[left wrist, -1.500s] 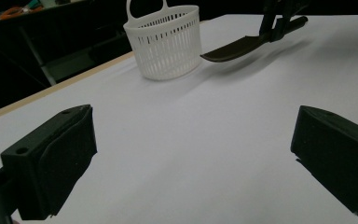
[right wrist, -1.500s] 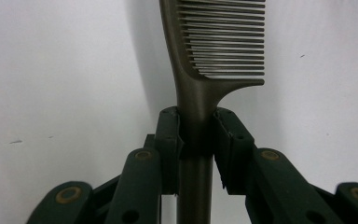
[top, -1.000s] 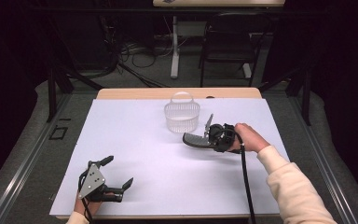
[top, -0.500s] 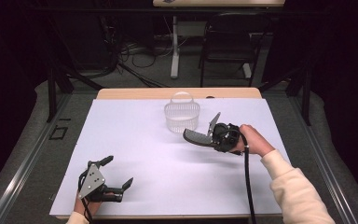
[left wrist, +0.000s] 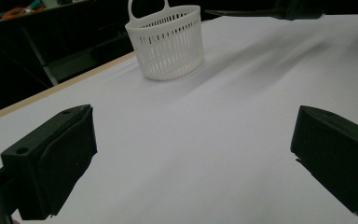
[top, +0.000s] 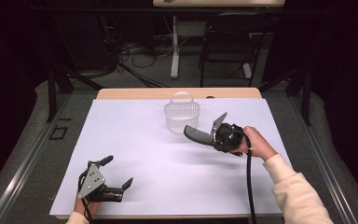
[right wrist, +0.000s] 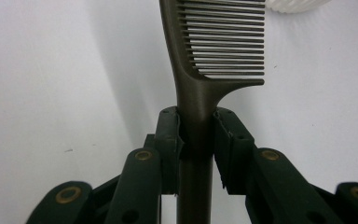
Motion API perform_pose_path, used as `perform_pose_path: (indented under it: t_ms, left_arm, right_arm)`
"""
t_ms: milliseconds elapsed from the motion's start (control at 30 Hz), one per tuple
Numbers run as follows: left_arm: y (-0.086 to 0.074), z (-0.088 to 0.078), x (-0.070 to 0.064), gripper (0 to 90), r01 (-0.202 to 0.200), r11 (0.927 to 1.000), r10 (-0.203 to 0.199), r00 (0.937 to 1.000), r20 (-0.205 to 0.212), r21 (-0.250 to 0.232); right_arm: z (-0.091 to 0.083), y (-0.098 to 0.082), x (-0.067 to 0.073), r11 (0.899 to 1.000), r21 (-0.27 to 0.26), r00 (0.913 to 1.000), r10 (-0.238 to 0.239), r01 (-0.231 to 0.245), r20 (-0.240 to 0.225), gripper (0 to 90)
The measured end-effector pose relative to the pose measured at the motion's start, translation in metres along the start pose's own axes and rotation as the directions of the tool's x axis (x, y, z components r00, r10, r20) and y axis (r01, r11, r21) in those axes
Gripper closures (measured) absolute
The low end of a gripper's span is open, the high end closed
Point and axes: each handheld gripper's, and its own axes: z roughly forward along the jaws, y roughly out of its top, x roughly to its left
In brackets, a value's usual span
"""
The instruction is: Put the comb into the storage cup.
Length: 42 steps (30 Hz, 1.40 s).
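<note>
A dark comb [top: 196, 134] hangs level just above the white table sheet [top: 135, 140], teeth end toward the white slatted basket [top: 182, 116]. My right gripper [top: 213, 137] is shut on the comb's handle. In the right gripper view the pads [right wrist: 168, 135] clamp the handle of the comb [right wrist: 214, 42], and the basket [right wrist: 293, 3] rim peeks in at the top. My left gripper [top: 117, 171] rests at the front left of the sheet, open and empty. In the left gripper view its jaws stand wide around bare sheet at the left gripper [left wrist: 193, 154], with the basket [left wrist: 168, 44] and comb [left wrist: 242, 13] far ahead.
The basket stands upright at the back middle of the sheet, its handle up. A wooden table edge [top: 135, 93] runs behind it. Beyond are a chair [top: 228, 42], cables and dark floor. A cable [top: 249, 186] trails from the right gripper along the sleeve.
My right gripper has edged slightly right and up with the comb still clamped. The left gripper has stayed put.
</note>
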Motion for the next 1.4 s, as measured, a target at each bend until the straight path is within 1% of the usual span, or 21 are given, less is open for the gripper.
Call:
perform_pose_path:
  t_ms: [33, 100, 133, 167, 233, 367, 400, 433, 500, 533, 667, 800, 833, 900, 933, 1033, 1067, 1233, 1300, 1333, 1400]
  left_arm:
    - [0.0, 0.0, 0.0, 0.3, -0.001, 1.0, 0.001, 1.0, 0.0, 0.0]
    - [0.0, 0.0, 0.0, 0.3, -0.001, 1.0, 0.001, 1.0, -0.001, 0.001]
    - [0.0, 0.0, 0.0, 0.3, -0.001, 1.0, 0.001, 1.0, -0.001, 0.002]
    - [0.0, 0.0, 0.0, 0.3, -0.002, 1.0, 0.002, 1.0, -0.002, 0.003]
    - [0.0, 0.0, 0.0, 0.3, -0.001, 1.0, 0.001, 1.0, -0.004, 0.002]
    - [0.0, 0.0, 0.0, 0.3, 0.005, 1.0, -0.005, 1.0, -0.006, 0.0]
    - [0.0, 0.001, 0.0, 0.3, 0.006, 1.0, -0.006, 1.0, -0.006, 0.0]
    - [0.0, 0.001, 0.0, 0.3, 0.005, 1.0, -0.005, 1.0, -0.006, 0.0]
    - [0.0, 0.0, 0.0, 0.3, 0.006, 1.0, -0.006, 1.0, -0.005, -0.001]
    - [0.0, 0.0, 0.0, 0.3, 0.005, 1.0, -0.005, 1.0, -0.007, 0.0]
    - [0.0, 0.0, 0.001, 0.3, 0.004, 1.0, -0.004, 1.0, -0.007, -0.001]
    - [0.0, -0.001, 0.001, 0.3, 0.005, 1.0, -0.005, 0.9999, -0.011, -0.003]
    - [0.0, -0.001, 0.0, 0.3, 0.006, 1.0, -0.006, 0.9999, -0.011, -0.005]
    - [0.0, -0.001, 0.0, 0.3, 0.004, 1.0, -0.004, 0.9999, -0.013, -0.004]
    - [0.0, -0.001, 0.0, 0.3, 0.004, 1.0, -0.004, 0.9999, -0.013, -0.005]
    - [0.0, -0.001, 0.0, 0.3, 0.005, 1.0, -0.005, 0.9999, -0.014, -0.005]
    - [0.0, -0.001, 0.0, 0.3, 0.004, 1.0, -0.005, 0.9999, -0.014, -0.004]
    - [0.0, 0.0, 0.0, 0.3, 0.005, 1.0, -0.005, 0.9999, -0.013, 0.002]
    - [0.0, 0.0, 0.0, 0.3, 0.004, 1.0, -0.004, 0.9999, -0.011, 0.001]
    - [-0.001, 0.0, 0.001, 0.3, 0.009, 1.0, -0.009, 0.9999, -0.011, 0.0]
    - [-0.001, 0.0, 0.001, 0.3, 0.009, 1.0, -0.009, 0.9999, -0.011, 0.0]
  right_arm:
    - [-0.001, 0.0, 0.0, 1.0, -0.013, 1.0, -0.006, 0.006, 0.0, 72.8]
    - [-0.002, -0.002, 0.001, 1.0, -0.024, 1.0, 0.009, -0.009, -0.002, 72.8]
    - [-0.003, -0.002, 0.001, 0.999, -0.036, 1.0, 0.006, -0.006, -0.001, 72.8]
    - [-0.003, -0.003, 0.002, 0.999, -0.04, 0.9997, 0.024, -0.024, 0.001, 72.8]
    - [-0.004, -0.005, 0.003, 0.998, -0.054, 0.9994, 0.035, -0.035, -0.003, 72.8]
    - [-0.008, -0.007, 0.005, 0.997, -0.068, 0.9991, 0.043, -0.042, 0.008, 72.8]
    - [-0.008, -0.008, 0.006, 0.995, -0.081, 0.9986, 0.052, -0.052, 0.007, 72.8]
    - [-0.009, -0.008, 0.006, 0.994, -0.093, 0.9986, 0.052, -0.051, 0.012, 72.8]
    - [-0.012, -0.009, 0.007, 0.993, -0.097, 0.9978, 0.065, -0.063, 0.011, 72.8]
    - [-0.011, -0.01, 0.008, 0.991, -0.118, 0.9977, 0.067, -0.065, 0.015, 72.8]
    - [-0.012, -0.01, 0.009, 0.988, -0.134, 0.9967, 0.078, -0.075, 0.021, 72.8]
    - [-0.012, -0.012, 0.011, 0.981, -0.177, 0.9958, 0.087, -0.081, 0.028, 72.7]
    - [-0.013, -0.012, 0.011, 0.982, -0.174, 0.9959, 0.086, -0.079, 0.031, 72.7]
    - [-0.013, -0.013, 0.012, 0.977, -0.196, 0.9951, 0.092, -0.083, 0.037, 72.7]
    - [-0.014, -0.014, 0.012, 0.977, -0.197, 0.9946, 0.096, -0.087, 0.039, 72.8]
    - [-0.016, -0.016, 0.013, 0.968, -0.232, 0.9929, 0.109, -0.095, 0.047, 72.8]
    - [-0.017, -0.018, 0.013, 0.967, -0.236, 0.9924, 0.114, -0.101, 0.045, 72.8]
    - [-0.019, -0.024, 0.014, 0.95, -0.285, 0.9879, 0.145, -0.124, 0.054, 72.8]
    - [-0.019, -0.026, 0.014, 0.947, -0.295, 0.9875, 0.148, -0.126, 0.054, 72.8]
    - [-0.019, -0.027, 0.014, 0.944, -0.302, 0.9853, 0.16, -0.135, 0.06, 72.8]
    - [-0.019, -0.028, 0.014, 0.936, -0.321, 0.9833, 0.173, -0.146, 0.057, 72.8]
